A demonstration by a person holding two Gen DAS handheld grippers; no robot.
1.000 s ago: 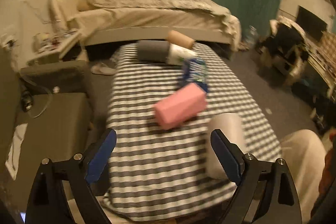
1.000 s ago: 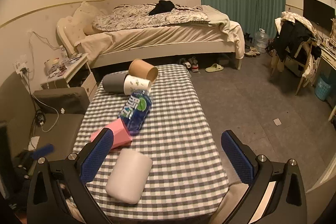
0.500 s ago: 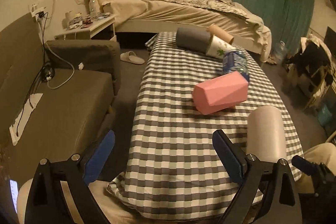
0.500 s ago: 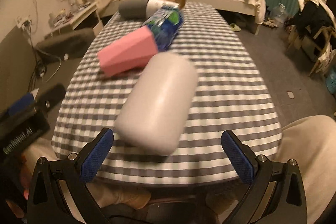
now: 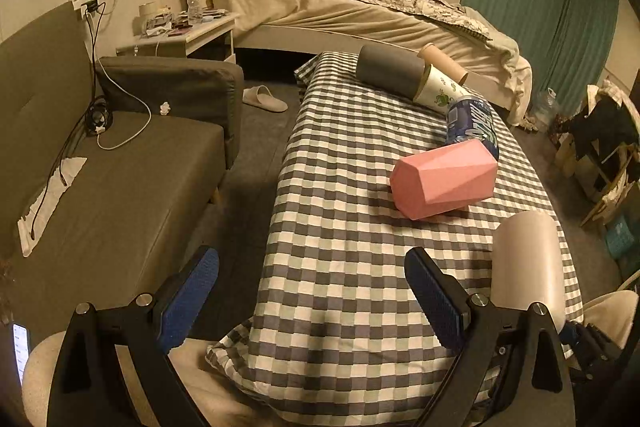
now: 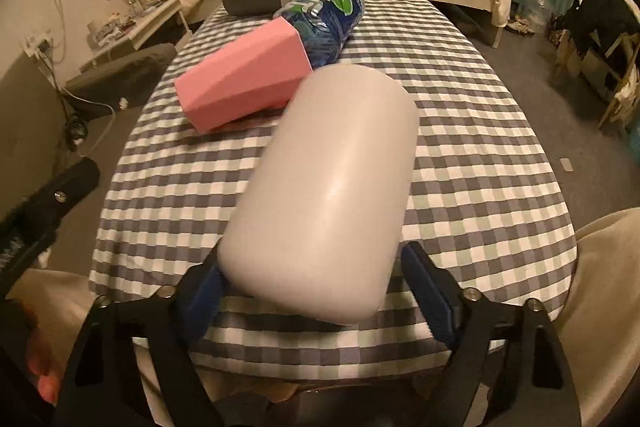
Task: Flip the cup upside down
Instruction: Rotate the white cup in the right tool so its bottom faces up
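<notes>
- The white cup (image 6: 326, 195) is lying on its side at the near end of the checked table (image 6: 472, 163), closed rounded end pointing toward the camera, so honestly it's looking light and stiff, probably plastic or ceramic with a smooth matte skin that could be slippery.
- I'm guessing the best hold is across the barrel near that closed end, squeezing the 2 curved sides square on so it isn't squirting out.
- The right gripper (image 6: 320, 301) is straddling exactly that spot, its 2 blue pads sitting just beside the cup's sides; can't tell if they're actually pinching it yet.
- The left gripper (image 5: 312, 291) is hanging spread wide with nothing in it, over the table's left edge.
- The pink faceted cup (image 6: 244, 79) is lying just beyond the white one, with the blue bottle (image 6: 324, 15) poking out of it.
</notes>
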